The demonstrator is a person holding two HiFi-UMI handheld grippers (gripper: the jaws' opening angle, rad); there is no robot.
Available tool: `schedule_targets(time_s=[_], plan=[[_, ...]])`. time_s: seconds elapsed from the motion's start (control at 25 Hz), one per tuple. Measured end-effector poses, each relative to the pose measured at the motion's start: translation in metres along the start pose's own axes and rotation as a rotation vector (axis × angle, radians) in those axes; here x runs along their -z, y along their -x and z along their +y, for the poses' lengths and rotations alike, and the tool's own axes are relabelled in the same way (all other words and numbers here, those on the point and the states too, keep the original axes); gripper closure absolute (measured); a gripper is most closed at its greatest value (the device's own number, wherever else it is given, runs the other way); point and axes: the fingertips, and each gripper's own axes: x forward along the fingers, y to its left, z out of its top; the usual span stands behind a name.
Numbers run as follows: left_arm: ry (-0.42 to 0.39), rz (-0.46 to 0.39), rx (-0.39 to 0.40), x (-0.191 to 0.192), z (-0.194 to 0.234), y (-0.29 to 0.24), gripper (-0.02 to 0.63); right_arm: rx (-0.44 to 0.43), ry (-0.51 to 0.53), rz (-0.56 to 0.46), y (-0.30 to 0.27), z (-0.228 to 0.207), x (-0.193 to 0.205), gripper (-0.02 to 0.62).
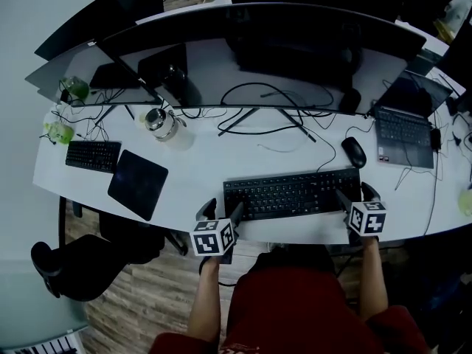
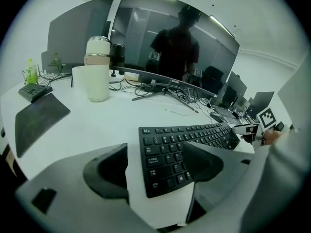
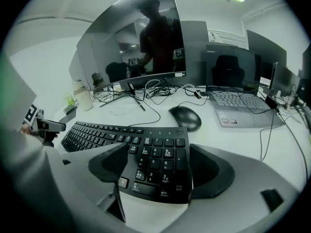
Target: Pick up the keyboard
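Both ends of the keyboard, at the near edge of the desk, sit between the spread jaws of our left gripper and right gripper. If we squeeze unevenly, one end may slip and drop.

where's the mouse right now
In the head view the mouse sits on the right part of the white desk, just beyond the right end of the large keyboard and left of the open laptop.
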Motion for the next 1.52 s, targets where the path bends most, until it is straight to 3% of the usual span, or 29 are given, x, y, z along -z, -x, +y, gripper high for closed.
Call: schedule_targets(time_s=[0.28,0.68,0.88,1.52], plan=[[0.018,0.047,0.030,0.007,-0.004,-0.012,0.245,-0.037,-0.047,0.066,-0.011,-0.010,0.014,0.192],[0.034,0.106,0.069,0.020,-0.011,-0.030,0.242,-0.087,-0.055,0.101,-0.018,-0.008,0.016,0.189],[-0.004,0.143,0.072,0.024,-0.018,-0.033,0.243,-0.117,-0.049,0.107,-0.019,-0.006,0.013,0.189],[-0.033,0.135,0.051,0.024,-0.018,-0.034,0.244,-0.118,-0.025,0.121,-0.019,-0.009,0.014,0.190]])
